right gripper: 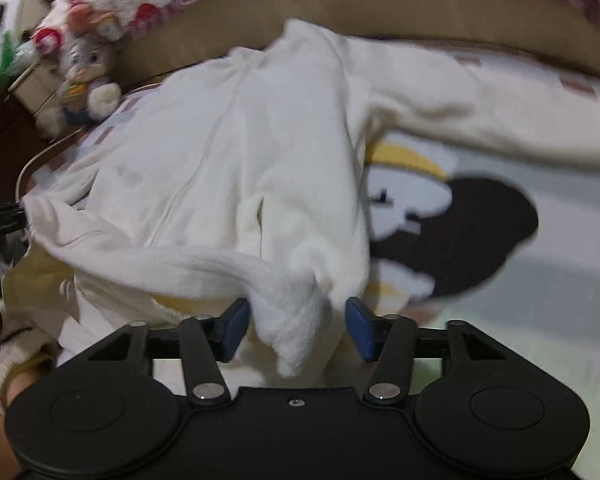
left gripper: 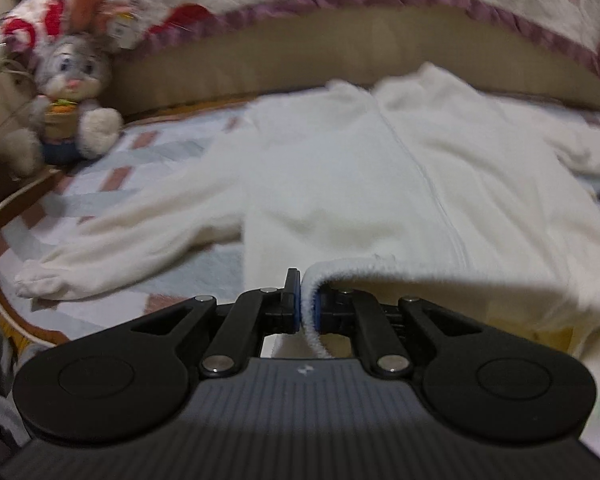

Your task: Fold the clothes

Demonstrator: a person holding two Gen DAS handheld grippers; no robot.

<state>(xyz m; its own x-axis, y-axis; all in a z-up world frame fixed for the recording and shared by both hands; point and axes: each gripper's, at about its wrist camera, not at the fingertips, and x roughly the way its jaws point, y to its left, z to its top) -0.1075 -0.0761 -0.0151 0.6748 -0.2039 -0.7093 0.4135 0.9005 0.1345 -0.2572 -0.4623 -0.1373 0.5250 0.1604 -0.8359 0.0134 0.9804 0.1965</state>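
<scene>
Pinching white fleece jacket (left gripper: pixel 380 184) hem in left tongs (left gripper: pixel 309 308), right tongs (right gripper: pixel 296 326) wide around the other corner; jacket spread on bed (left gripper: pixel 112 184). Probably needs closing right, then lifting hem toward collar.

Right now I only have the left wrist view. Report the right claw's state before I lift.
Observer: The right claw is open. A bunched corner of the white fleece jacket hangs between its pads, unclamped.
Operator: Tell me where the sleeve on that side lies.
Observer: That sleeve stretches out to the right, unfolded, above the cartoon-print bed cover.
Operator: Check my left claw from there.
Observer: The left claw shows at the left edge; the hem sags between it and the right claw.
</scene>
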